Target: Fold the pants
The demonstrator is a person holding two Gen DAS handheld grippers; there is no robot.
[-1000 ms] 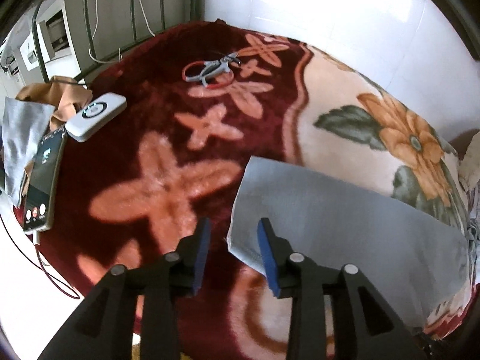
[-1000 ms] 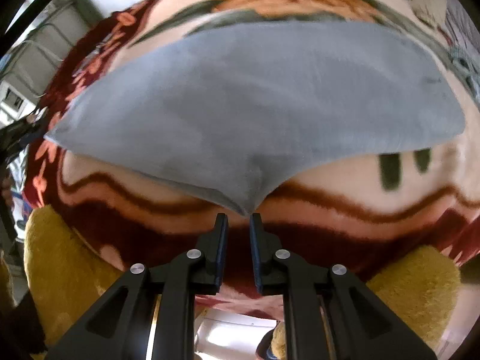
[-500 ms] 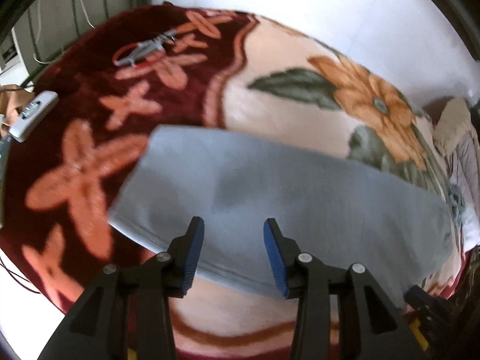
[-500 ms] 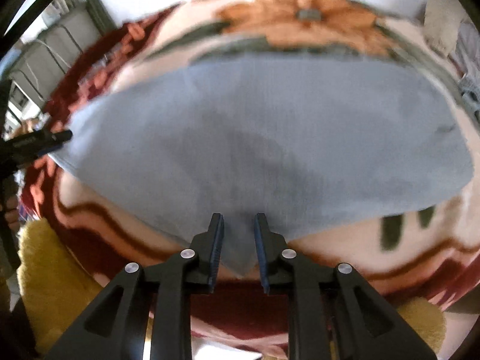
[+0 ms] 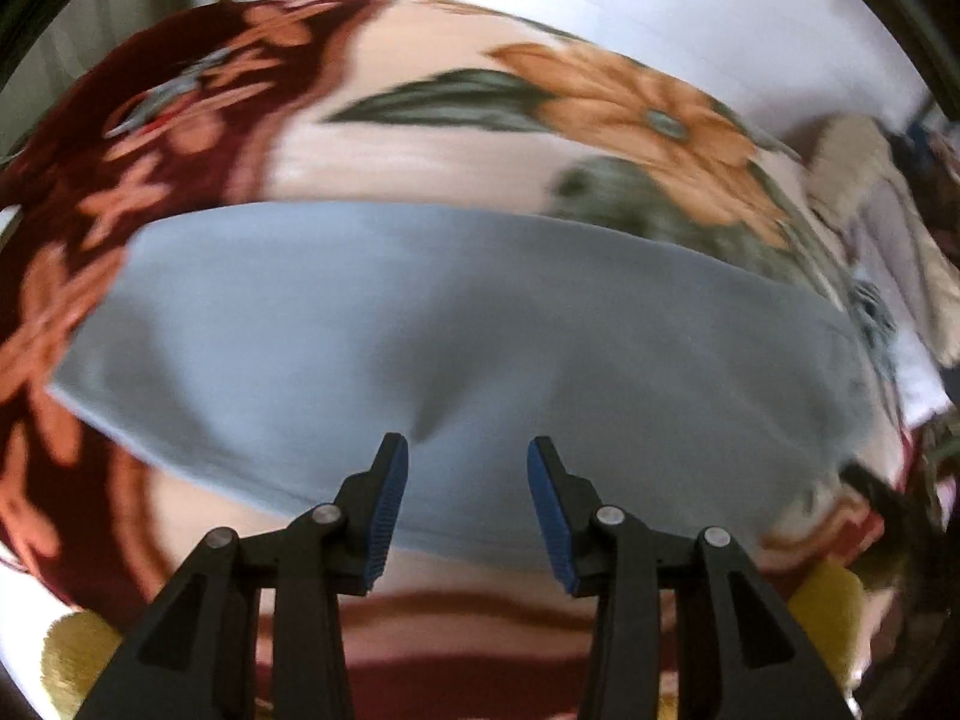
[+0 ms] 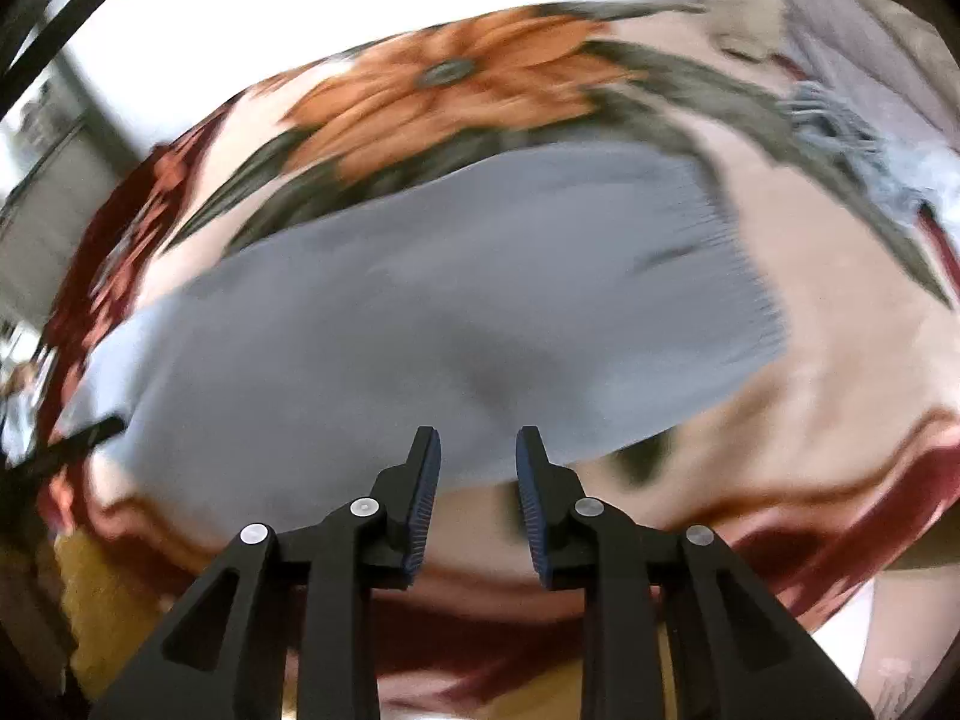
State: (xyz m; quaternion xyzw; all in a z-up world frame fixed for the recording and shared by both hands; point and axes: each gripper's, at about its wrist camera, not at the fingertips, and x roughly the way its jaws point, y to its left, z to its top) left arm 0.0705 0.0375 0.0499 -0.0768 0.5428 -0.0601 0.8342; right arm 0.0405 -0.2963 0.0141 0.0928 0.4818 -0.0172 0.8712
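Through my left wrist view, my left gripper (image 5: pixel 467 504) sits at the bottom centre of the frame with its blue-padded fingers (image 5: pixel 384 510) spread apart and nothing between them. The grey pants (image 5: pixel 456 348) lie as a wide flat band across the middle of the frame on the floral blanket (image 5: pixel 606 96), and my fingertips hover over their near edge, where a small crease shows just above the left fingertip. The picture is blurred, so I cannot tell whether the pads touch the cloth. Through my right wrist view, my right gripper (image 6: pixel 478 498) is also at the bottom centre, fingers (image 6: pixel 423 492) parted and holding nothing. The pants (image 6: pixel 420 312) stretch from the lower left to the upper right of the frame on the blanket (image 6: pixel 444 84), their near edge crossing between my fingertips. A dark tip, probably my other gripper, shows at the left edge.
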